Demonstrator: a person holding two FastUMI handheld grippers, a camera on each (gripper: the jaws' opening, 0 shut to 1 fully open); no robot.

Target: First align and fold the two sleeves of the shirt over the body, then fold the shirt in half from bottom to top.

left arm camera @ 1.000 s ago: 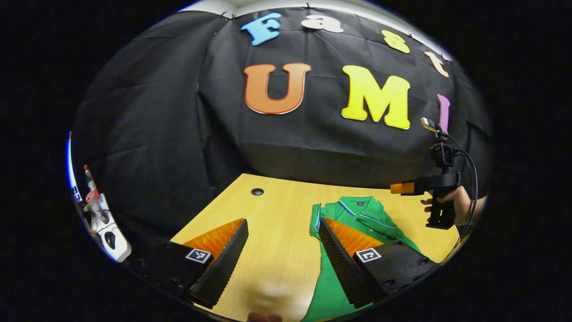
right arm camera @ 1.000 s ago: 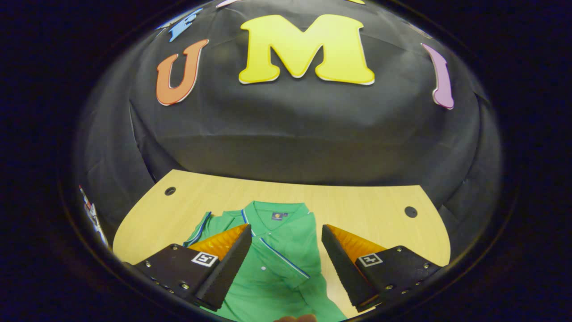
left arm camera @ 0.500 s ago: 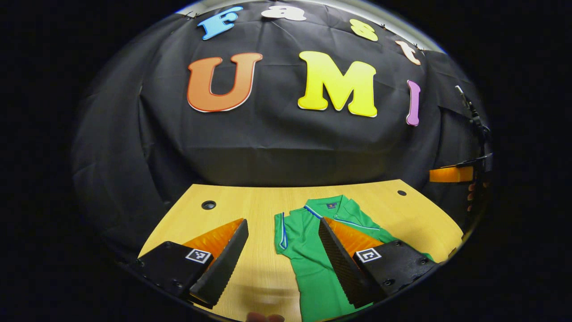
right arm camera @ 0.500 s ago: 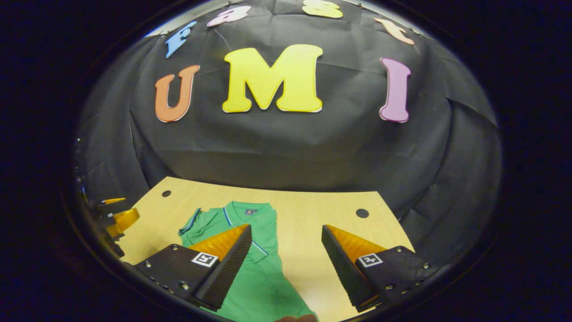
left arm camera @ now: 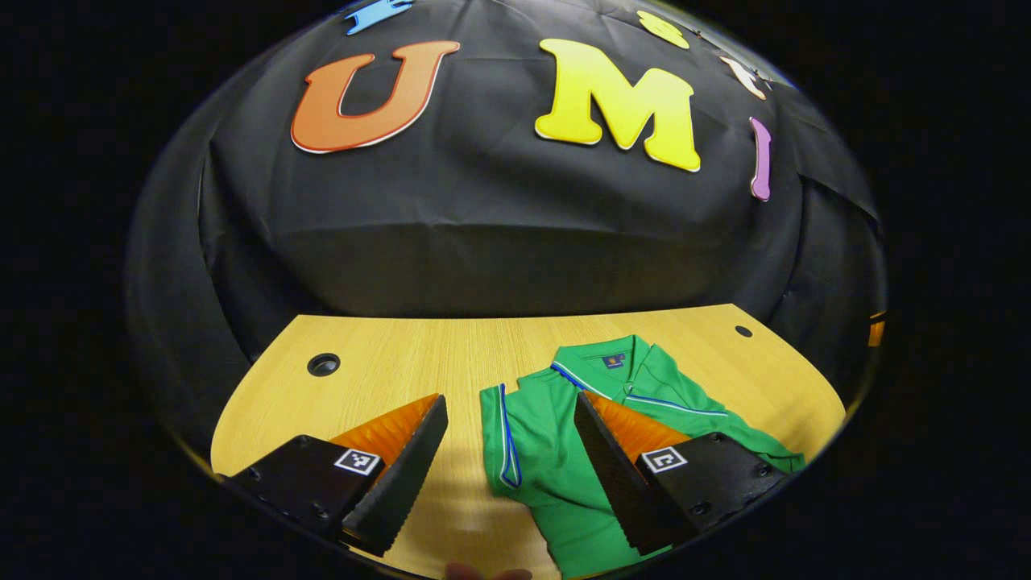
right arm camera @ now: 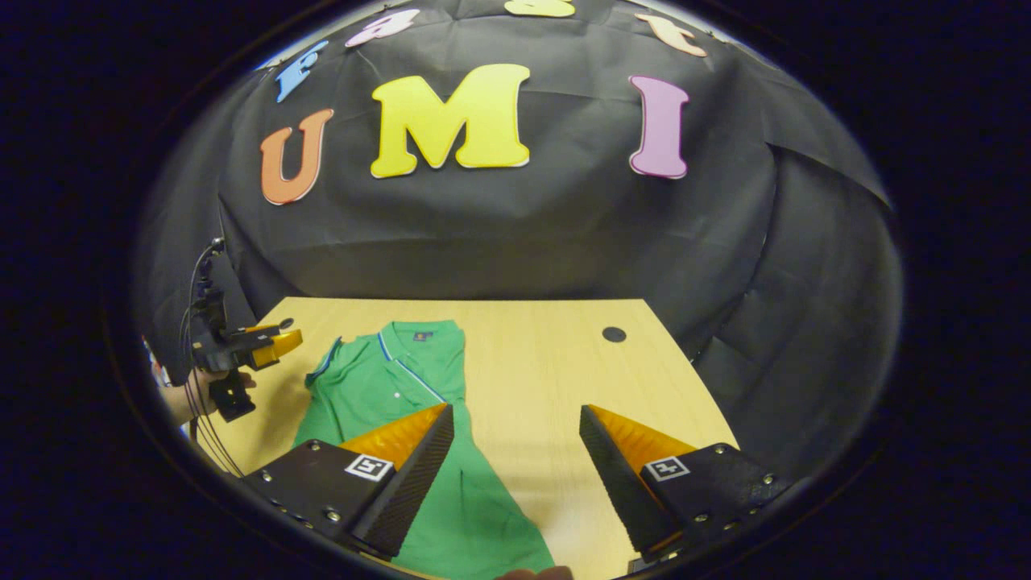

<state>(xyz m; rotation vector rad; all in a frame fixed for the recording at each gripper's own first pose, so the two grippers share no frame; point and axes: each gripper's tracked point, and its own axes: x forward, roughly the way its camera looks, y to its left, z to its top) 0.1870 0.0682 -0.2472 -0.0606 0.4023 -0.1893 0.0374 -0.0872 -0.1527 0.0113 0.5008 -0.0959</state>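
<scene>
A green polo shirt (left arm camera: pixel 556 459) with blue-white trim lies flat on the wooden table (left arm camera: pixel 403 362), collar (left arm camera: pixel 604 358) toward the wall. One trimmed sleeve edge (left arm camera: pixel 506 435) lies at the shirt's left side, and a trimmed edge runs slantwise across the chest. My left gripper (left arm camera: pixel 507 475) hovers open over the table just left of the shirt, its right finger in front of the cloth. In the right gripper view the shirt (right arm camera: pixel 378 395) lies left of centre. My right gripper (right arm camera: pixel 515 475) is open above the shirt's right edge, holding nothing. The left gripper (right arm camera: pixel 278 340) shows there in a hand, left of the collar.
The table has round cable holes (left arm camera: pixel 323 364) (left arm camera: pixel 743 330) (right arm camera: pixel 614 333) near its back corners. Black cloth walls close in the back and sides. Bare wood stretches right of the shirt (right arm camera: pixel 548 370) in the right gripper view.
The left gripper has swung toward the shirt, which now sits nearer and more central in its view. The right gripper has moved right, off the shirt's middle. Both stay open.
</scene>
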